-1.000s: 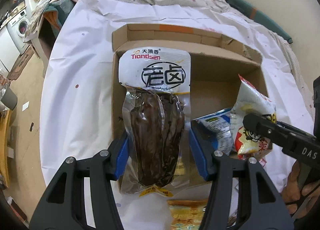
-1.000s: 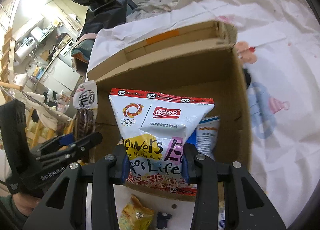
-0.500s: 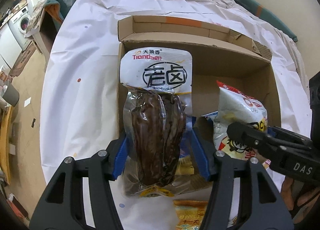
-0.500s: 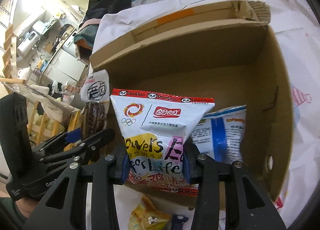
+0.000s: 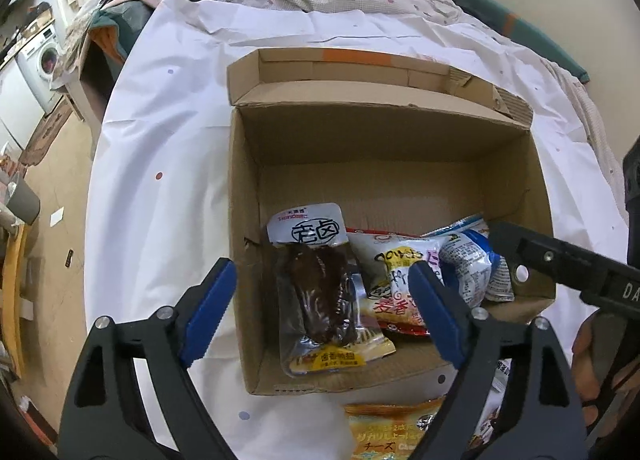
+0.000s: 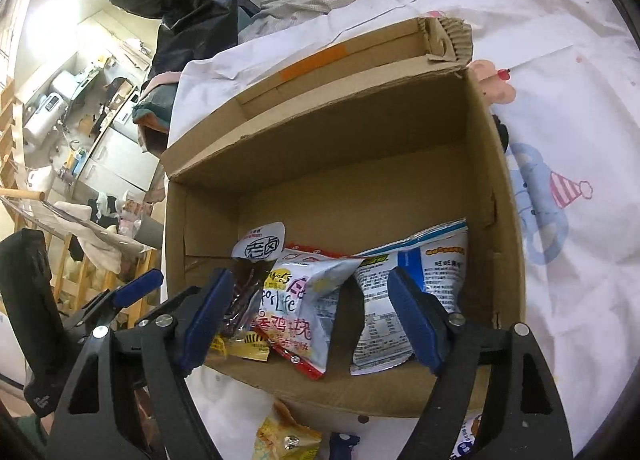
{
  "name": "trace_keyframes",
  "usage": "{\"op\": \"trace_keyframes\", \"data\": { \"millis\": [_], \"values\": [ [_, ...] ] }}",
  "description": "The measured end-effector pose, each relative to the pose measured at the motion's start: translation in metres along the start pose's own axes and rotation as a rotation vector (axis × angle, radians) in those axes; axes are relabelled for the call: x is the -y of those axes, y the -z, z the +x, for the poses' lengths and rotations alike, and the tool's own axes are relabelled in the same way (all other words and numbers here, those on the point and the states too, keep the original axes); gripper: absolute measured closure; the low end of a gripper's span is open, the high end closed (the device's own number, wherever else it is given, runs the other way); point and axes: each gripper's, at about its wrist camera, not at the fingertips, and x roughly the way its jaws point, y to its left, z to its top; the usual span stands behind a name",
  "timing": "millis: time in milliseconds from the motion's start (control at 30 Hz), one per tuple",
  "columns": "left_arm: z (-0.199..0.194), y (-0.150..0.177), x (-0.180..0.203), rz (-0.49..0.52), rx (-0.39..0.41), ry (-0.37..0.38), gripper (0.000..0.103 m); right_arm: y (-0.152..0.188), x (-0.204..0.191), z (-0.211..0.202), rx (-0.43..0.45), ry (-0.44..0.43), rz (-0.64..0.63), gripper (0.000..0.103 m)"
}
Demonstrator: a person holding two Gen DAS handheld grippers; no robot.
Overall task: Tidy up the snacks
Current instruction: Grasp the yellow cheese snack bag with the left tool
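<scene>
**Three packs boxed, more waiting outside**

Your left gripper point(image 5: 324, 310) and right gripper point(image 6: 308, 320) are both opening, with nothing clamped in either; each hangs over the near edge of the box point(image 5: 384, 132). Inside, along the near wall, lie three packs: the meat pack point(image 5: 320, 292) by the near left corner, the chip bag point(image 6: 304, 300) in the middle, the blue bag point(image 6: 416, 292) to the right. The far half of the box floor is bare. At least one yellow pack point(image 5: 384, 432) lies outside, just before the near wall, so you likely have more to load.
</scene>
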Motion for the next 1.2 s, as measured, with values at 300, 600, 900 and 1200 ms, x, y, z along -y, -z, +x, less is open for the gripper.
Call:
{"op": "trace_keyframes", "data": {
  "millis": [300,600,900,1200],
  "values": [
    [-0.02,-0.007,-0.026,-0.112,0.041,0.032,0.013,-0.005,0.008,-0.022,0.047,-0.006,0.006,0.021],
    [-0.034,0.005,-0.032,-0.143,0.035,0.032,0.01,0.006,0.015,-0.054,0.062,0.008,0.006,0.021],
    [-0.055,0.035,-0.029,-0.137,0.011,0.076,0.009,0.031,0.036,-0.087,0.056,0.028,0.052,0.021],
    [-0.045,0.085,-0.019,-0.176,-0.126,0.125,0.009,0.079,0.05,-0.098,-0.013,0.055,0.119,0.021]
  ]
}}
